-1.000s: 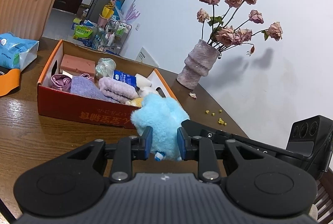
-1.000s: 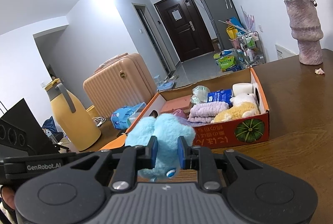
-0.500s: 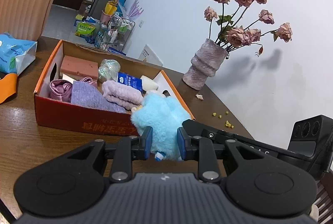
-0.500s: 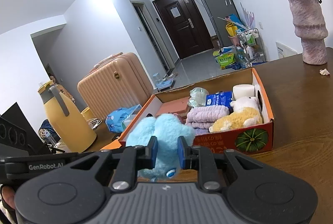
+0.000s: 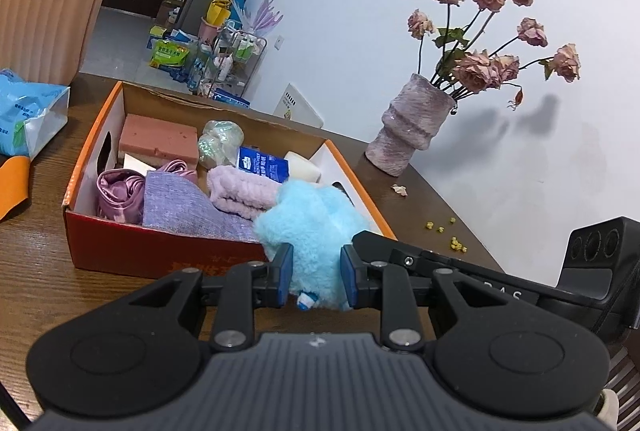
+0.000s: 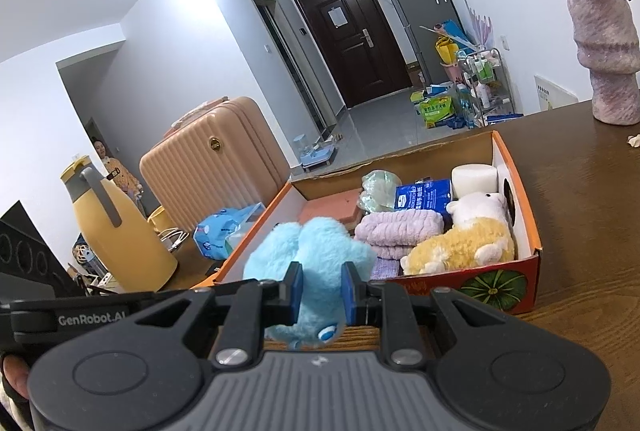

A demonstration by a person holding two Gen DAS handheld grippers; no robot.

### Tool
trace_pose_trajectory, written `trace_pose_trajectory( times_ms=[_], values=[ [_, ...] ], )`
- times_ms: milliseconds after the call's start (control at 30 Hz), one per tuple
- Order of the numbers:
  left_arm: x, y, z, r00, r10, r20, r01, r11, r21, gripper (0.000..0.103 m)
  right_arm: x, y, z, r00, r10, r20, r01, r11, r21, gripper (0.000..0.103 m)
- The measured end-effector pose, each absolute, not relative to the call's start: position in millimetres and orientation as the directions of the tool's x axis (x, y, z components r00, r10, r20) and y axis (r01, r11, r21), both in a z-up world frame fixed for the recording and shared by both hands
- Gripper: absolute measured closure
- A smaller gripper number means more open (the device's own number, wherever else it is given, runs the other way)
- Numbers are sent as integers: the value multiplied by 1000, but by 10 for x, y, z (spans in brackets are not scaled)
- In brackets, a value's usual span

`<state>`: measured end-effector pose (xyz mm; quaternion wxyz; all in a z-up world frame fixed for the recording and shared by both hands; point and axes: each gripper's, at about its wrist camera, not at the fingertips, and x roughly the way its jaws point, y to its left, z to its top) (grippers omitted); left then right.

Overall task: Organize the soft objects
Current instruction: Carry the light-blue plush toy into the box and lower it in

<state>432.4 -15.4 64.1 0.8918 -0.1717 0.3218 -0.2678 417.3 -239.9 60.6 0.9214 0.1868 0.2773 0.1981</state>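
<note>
A fluffy light-blue plush toy is held by both grippers at once. My left gripper is shut on it from one side, my right gripper on the same toy from the other. It hangs above the near edge of an orange cardboard box, also seen in the right wrist view. Inside lie a folded lilac towel, a purple cloth, a pink satin piece, a pink sponge block and a yellow-white plush.
A purple vase of dried roses stands on the wooden table behind the box. A blue packet lies left of the box. A yellow jug and a pink suitcase are at the left.
Both grippers have risen and moved toward the box with the blue plush, which now overlaps the box's near edge. The grip has not changed.
</note>
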Motion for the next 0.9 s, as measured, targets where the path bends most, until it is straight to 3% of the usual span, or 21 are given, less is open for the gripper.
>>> trace_pose_trajectory(
  times_ms=[900],
  values=[
    [4923, -94, 429, 629, -575, -523, 331, 807, -489, 78, 4749, -2311, 468, 747, 471, -468, -269, 859, 436, 82]
  ],
)
